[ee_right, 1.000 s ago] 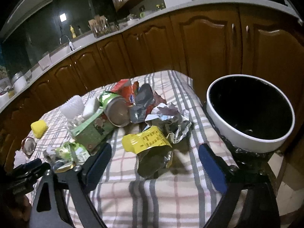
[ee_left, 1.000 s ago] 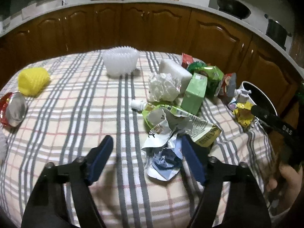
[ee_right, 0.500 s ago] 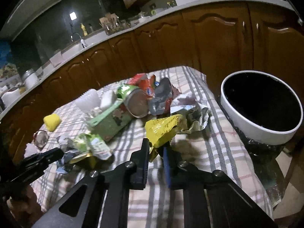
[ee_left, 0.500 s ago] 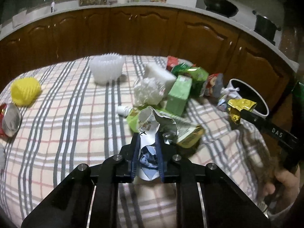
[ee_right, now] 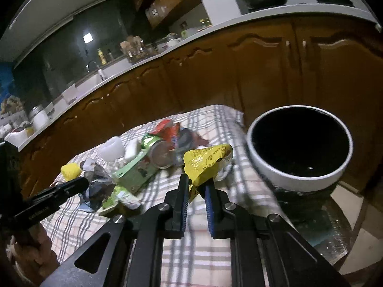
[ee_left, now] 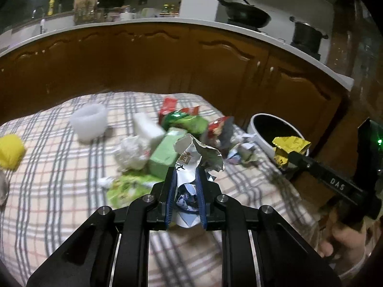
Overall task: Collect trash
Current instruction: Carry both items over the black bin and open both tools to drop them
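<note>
Gripping a crumpled silver wrapper [ee_left: 195, 160], the left gripper [ee_left: 186, 179] holds it clamped between its blue fingers above the checked tablecloth [ee_left: 59, 191]. The right gripper [ee_right: 195, 186] is closed on a yellow wrapper [ee_right: 205, 162], lifted just beside the white bin [ee_right: 299, 177] at the table's edge. More litter, including a green carton [ee_left: 165, 155] and a tipped can [ee_right: 160, 153], lies piled mid-table.
</note>
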Demonstrator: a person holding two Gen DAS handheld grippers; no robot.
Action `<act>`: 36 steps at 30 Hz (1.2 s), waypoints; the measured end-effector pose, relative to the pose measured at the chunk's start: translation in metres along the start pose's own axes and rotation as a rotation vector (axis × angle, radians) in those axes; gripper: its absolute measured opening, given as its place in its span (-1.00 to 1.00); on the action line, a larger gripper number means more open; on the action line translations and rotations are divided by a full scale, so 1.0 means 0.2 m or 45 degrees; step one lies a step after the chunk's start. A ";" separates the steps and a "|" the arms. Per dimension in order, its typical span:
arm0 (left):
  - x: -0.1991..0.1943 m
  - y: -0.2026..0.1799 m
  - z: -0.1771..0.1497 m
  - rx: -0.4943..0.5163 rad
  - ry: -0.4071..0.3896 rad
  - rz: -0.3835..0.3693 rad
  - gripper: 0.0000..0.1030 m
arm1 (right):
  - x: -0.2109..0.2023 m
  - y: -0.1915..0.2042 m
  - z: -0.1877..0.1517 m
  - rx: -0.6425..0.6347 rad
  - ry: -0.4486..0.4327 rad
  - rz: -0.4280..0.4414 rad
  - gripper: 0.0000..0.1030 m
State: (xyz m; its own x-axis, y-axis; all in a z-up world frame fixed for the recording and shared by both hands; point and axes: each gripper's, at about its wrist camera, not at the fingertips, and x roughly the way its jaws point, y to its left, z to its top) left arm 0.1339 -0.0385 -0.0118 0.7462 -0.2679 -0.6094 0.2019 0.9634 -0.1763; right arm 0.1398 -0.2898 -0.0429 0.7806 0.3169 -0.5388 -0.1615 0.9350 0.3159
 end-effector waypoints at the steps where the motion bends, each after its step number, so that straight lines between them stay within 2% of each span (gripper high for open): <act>1: 0.01 -0.02 0.01 0.005 -0.001 -0.008 -0.70 | 0.00 -0.02 0.01 0.007 -0.003 -0.013 -0.74; 15: 0.28 -0.40 0.20 0.128 0.051 -0.165 -0.70 | -0.01 -0.37 0.14 0.065 -0.012 -0.145 -0.74; 23: 0.44 -0.59 0.33 0.164 0.071 -0.236 -0.70 | 0.05 -0.55 0.22 0.098 0.029 -0.166 -0.74; 36: 0.75 -0.84 0.39 0.202 0.212 -0.285 -0.70 | 0.13 -0.73 0.24 0.128 0.109 -0.191 -0.66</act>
State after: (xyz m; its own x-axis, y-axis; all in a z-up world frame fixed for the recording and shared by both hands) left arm 0.2626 -0.2393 -0.0132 0.5606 -0.4585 -0.6895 0.4555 0.8661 -0.2056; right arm 0.2138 -0.4252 -0.0654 0.7363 0.1915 -0.6490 0.0176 0.9534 0.3012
